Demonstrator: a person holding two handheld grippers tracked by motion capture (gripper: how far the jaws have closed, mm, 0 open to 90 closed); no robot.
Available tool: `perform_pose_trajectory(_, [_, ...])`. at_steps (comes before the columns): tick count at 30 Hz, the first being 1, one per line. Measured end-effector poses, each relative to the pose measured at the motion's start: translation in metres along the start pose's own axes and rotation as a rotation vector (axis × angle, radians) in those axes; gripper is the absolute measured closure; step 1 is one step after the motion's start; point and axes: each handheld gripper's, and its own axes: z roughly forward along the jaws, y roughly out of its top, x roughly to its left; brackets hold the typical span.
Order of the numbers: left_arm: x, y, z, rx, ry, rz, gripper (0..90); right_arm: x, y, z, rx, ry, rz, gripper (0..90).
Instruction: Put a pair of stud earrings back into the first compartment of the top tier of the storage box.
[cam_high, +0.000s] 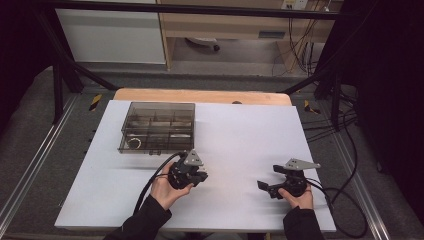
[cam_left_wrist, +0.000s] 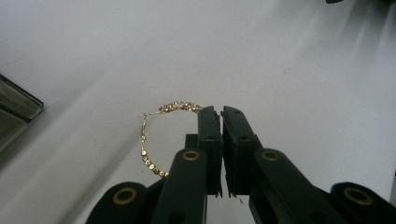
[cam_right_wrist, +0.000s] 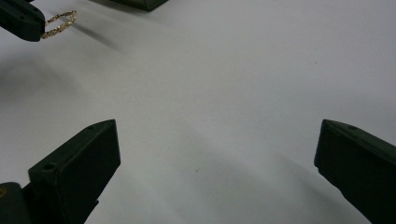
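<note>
Hoop earring (cam_left_wrist: 154, 140), gold and beaded, is the thing in play. High view: the left hand-held gripper (cam_high: 199, 175) hovers over the white desk (cam_high: 240, 135) at about 5 o'clock from the smoky compartment box (cam_high: 158, 128); the right hand-held gripper (cam_high: 265, 186) waits well apart. Left gripper view: jaws closed on the hoop's rim, its ring standing out toward 9 o'clock, the open clasp end at 11 o'clock. Right gripper view: jaws spread wide, holding nothing; the earring hangs at 10 o'clock. Judgement: keep the pinch firm and carry it level, as so thin a rim could swivel.
</note>
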Motion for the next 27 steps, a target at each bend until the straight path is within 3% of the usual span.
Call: perform_pose_trajectory(27, [0.018,-0.027,-0.038,-0.011,0.019,-0.054,86.4,0.000,0.000,0.000,0.000,0.000,-0.001,0.7])
